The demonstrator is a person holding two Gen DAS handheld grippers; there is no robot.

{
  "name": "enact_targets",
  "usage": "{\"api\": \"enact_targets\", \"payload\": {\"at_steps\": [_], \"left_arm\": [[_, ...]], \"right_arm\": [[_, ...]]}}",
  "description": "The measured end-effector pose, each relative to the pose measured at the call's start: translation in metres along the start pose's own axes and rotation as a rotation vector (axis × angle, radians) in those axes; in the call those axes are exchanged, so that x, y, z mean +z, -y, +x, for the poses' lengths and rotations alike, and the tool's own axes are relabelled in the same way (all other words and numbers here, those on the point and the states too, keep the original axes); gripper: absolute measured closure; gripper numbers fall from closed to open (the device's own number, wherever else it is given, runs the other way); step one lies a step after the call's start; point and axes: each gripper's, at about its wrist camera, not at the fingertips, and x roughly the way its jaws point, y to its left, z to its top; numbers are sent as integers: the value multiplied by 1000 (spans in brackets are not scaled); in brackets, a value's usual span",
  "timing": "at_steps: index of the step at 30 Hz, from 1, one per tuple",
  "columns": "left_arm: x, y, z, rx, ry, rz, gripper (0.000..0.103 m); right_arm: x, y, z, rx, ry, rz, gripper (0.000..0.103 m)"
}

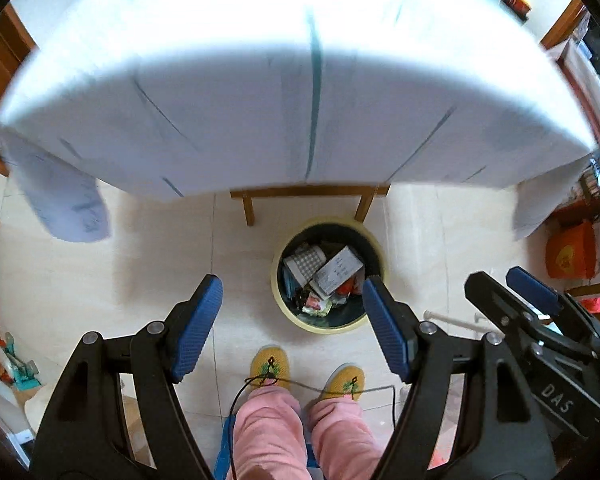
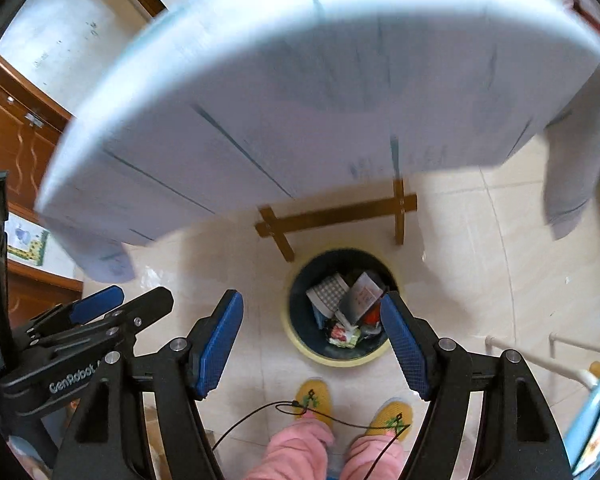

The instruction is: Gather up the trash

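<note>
Trash point(image 1: 324, 280) fills the yellow-rimmed bin point(image 1: 278, 280) on the floor, below both hand-held grippers. Left hand-held gripper point(image 1: 292, 328) and right hand-held gripper point(image 2: 312, 344) are spread wide, holding nothing, pointing down beside the cloth-covered tabletop point(image 1: 260, 80).

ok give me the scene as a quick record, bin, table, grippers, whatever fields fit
bin: round trash bin with a pale yellow rim, on the tiled floor in front of the table
bin contents: papers and wrappers, partly filled
table: white cloth with dark lines, draped over the wooden frame
left gripper: jaws open, nothing between them
right gripper: jaws open, nothing between them
person: yellow slippers and pink trouser legs, standing close to the bin
</note>
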Motion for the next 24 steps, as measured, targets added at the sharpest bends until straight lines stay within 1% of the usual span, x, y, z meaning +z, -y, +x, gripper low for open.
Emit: {"api": "enact_targets", "payload": {"at_steps": [1,4,7,8,10,12,14,16,19,24], "left_arm": [[3,1,-19,4,16,-2,33],[11,3,-74,10,56,-17,33],[17,7,-125,31,81,-15,33],[19,8,-135,37,88,-14,33],[24,9,-172,49,117,-19,33],[27,7,-205,42,151,-29,33],[30,6,-240,45,190,-36,33],[33,7,-268,51,231,-39,33],[35,11,-308,46,281,-39,33],[30,16,-351,46,337,-41,33]], "right_arm": [[4,-8,-25,2,20,-10,30],[12,-24,-83,4,69,-31,30],[19,-39,-131,3,102,-49,30],[22,-45,-150,3,114,-55,30],[28,-53,-181,9,133,-60,30],[34,-62,-217,14,163,-71,29],[38,-73,-246,12,188,-85,27],[41,-79,-273,12,217,-93,24],[46,-89,-313,29,258,-93,22],[47,-105,-367,21,332,-108,21]]}}
